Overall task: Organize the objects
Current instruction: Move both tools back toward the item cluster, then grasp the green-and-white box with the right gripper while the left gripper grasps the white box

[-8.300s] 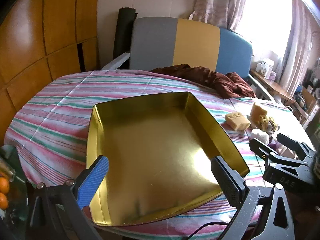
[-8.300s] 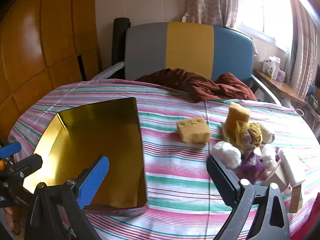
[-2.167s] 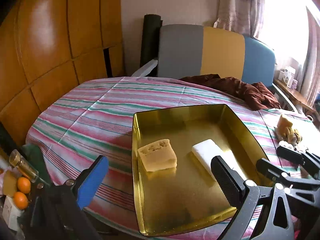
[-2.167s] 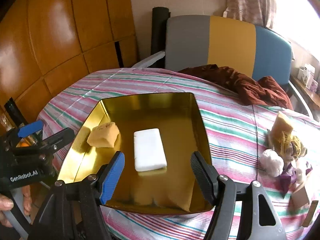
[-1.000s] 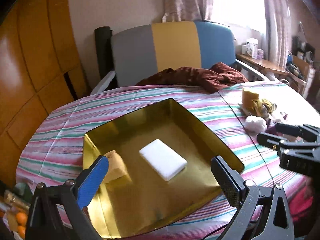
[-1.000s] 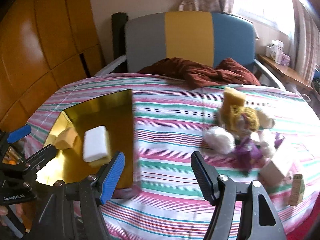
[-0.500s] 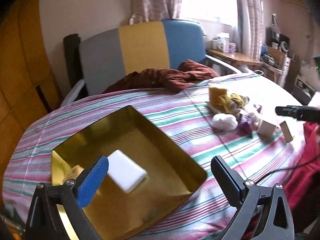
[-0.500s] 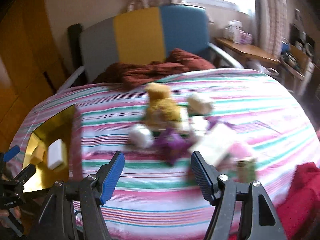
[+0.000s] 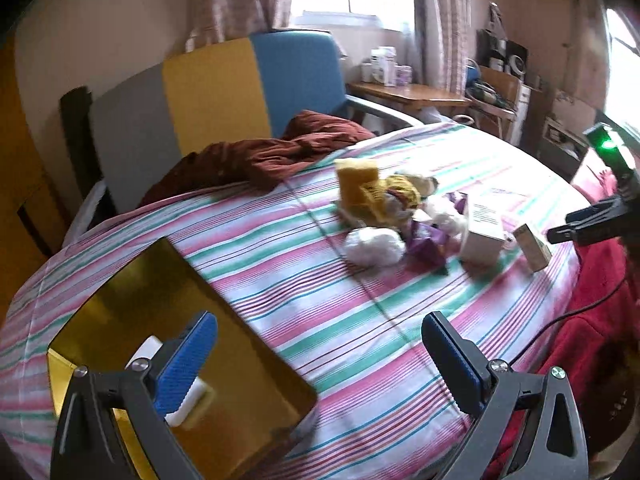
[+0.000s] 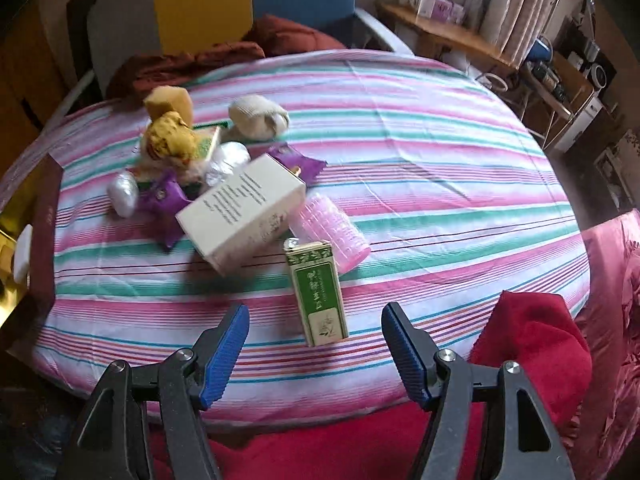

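lying flat on striped cloth: slim green carton, ribbed pink roller.

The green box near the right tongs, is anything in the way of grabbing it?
Nothing visible blocks it. The right tongs are open, and the green box lies on the striped cloth just ahead of them. The pink roller sits at the box's far end, and the white box lies farther back to the left.

Tray on table's left w/ soap bar in it, boxes right of it.
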`<action>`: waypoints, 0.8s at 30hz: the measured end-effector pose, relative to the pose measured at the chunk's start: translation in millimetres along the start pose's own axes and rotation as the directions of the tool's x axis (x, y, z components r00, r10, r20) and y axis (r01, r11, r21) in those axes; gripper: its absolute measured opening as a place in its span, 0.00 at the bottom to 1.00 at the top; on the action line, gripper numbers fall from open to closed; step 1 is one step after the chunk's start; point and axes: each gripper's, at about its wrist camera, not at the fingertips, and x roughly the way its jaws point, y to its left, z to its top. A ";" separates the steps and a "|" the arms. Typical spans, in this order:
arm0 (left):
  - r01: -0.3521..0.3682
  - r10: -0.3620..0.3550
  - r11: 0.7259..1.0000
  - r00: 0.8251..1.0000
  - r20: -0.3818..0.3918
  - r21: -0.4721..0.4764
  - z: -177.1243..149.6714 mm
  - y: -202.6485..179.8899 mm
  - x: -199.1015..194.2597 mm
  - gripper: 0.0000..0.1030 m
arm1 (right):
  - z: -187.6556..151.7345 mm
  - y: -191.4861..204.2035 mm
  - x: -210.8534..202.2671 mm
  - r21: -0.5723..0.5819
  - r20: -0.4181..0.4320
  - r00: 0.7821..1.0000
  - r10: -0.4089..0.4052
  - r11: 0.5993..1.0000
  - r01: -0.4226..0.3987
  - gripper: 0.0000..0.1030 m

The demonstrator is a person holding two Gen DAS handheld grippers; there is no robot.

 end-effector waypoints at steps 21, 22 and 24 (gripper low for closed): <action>0.270 -0.261 0.945 0.963 -0.073 0.186 68.4 -108.6 89.3 0.92 | -9.8 -18.3 12.9 0.019 -0.037 0.998 0.046 0.999 -0.045 0.31; 0.277 -0.267 0.941 0.960 -0.078 0.195 71.2 -114.5 94.6 0.92 | -11.8 -20.6 10.6 0.033 -0.024 0.998 0.056 0.998 -0.055 0.31; 0.286 -0.270 0.932 0.958 -0.098 0.222 77.1 -130.5 107.2 0.92 | -14.0 -23.7 8.6 0.054 0.003 0.997 0.074 0.996 -0.074 0.31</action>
